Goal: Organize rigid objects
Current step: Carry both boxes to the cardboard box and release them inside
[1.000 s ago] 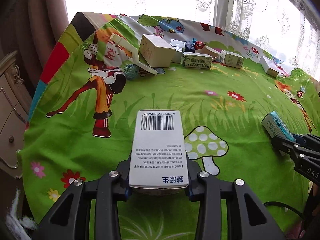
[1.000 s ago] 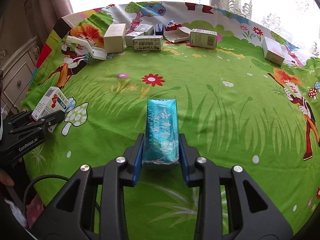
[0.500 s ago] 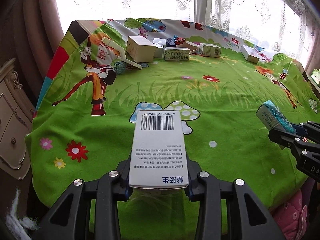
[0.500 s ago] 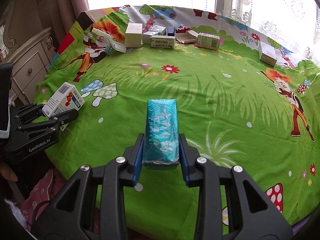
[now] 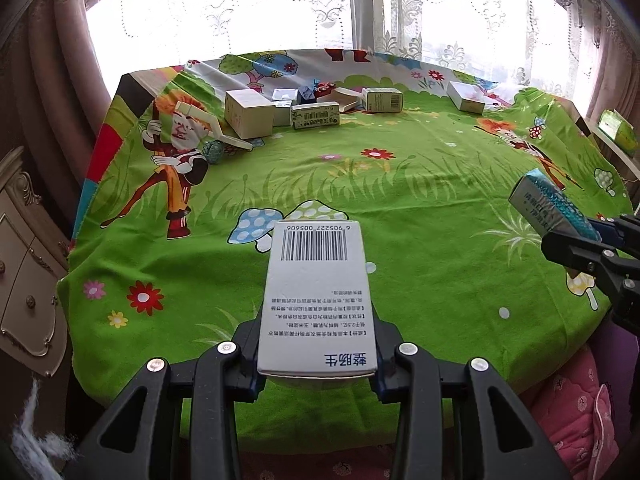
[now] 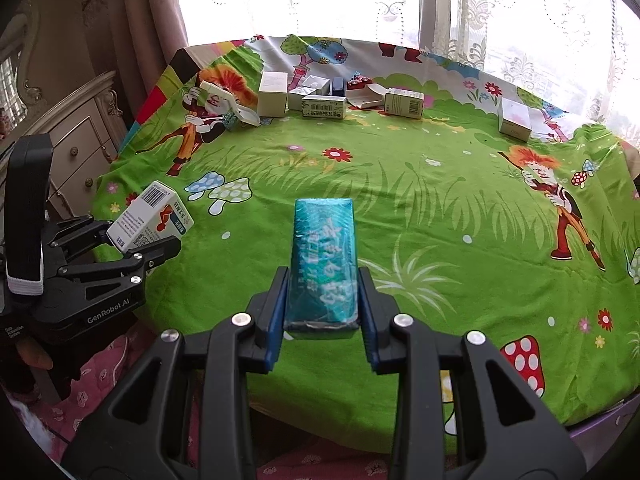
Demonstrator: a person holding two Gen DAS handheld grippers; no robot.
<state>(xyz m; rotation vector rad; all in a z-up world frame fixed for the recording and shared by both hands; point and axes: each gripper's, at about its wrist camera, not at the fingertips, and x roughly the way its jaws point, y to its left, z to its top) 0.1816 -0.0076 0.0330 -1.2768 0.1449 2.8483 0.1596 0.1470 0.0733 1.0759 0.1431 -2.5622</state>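
Two grippers, each clamping one box: a white barcode box [image 5: 317, 300] and a teal box [image 6: 324, 264]. In the upper part of the frame sit roughly seven more cartons [image 6: 324, 106], though the huddle is hard to separate. One white plastic tool [image 6: 230, 106] at upper left.

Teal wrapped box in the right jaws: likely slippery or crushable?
The teal box has a glossy, crinkled film wrap, so it is probably a bit slippery. Its edges look straight between the closed jaws, so likely stiff. Held out lengthwise by one end, it seems light.
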